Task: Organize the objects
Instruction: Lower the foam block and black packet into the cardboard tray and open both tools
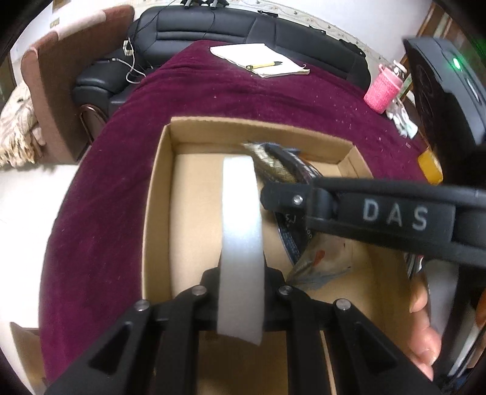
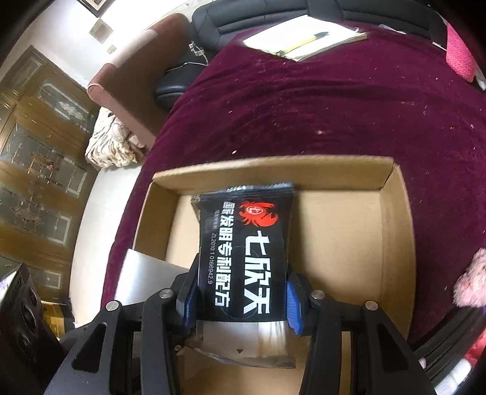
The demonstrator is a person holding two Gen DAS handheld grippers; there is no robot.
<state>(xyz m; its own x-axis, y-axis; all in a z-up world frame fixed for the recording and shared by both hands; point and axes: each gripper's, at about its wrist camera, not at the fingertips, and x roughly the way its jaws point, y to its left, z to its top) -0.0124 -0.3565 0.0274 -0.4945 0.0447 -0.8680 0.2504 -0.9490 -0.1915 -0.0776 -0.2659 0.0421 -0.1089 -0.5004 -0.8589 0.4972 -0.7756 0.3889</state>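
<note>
An open cardboard box (image 1: 158,182) lies on the maroon cloth. My left gripper (image 1: 240,273) hangs over the box's left half, shut on a flat white strip (image 1: 241,228) seen edge-on. My right gripper (image 2: 241,291) hovers over the same box (image 2: 273,170), its blue pads (image 2: 293,300) pressed on the sides of a black packet (image 2: 246,243) with a red crab and white characters. In the left wrist view, the right gripper (image 1: 282,197) reaches in from the right, and the packet (image 1: 288,173) hangs beneath it. The white strip (image 2: 142,273) shows at the lower left of the right wrist view.
A notepad (image 1: 261,59) with a yellow pen (image 1: 264,64) lies at the table's far side, before a black sofa (image 1: 212,27). A pink knitted bottle cover (image 1: 382,91) and an orange item (image 1: 429,167) are at the right. A pink plush toy (image 2: 474,282) lies beside the box. A person's hand (image 1: 422,334) holds the right gripper.
</note>
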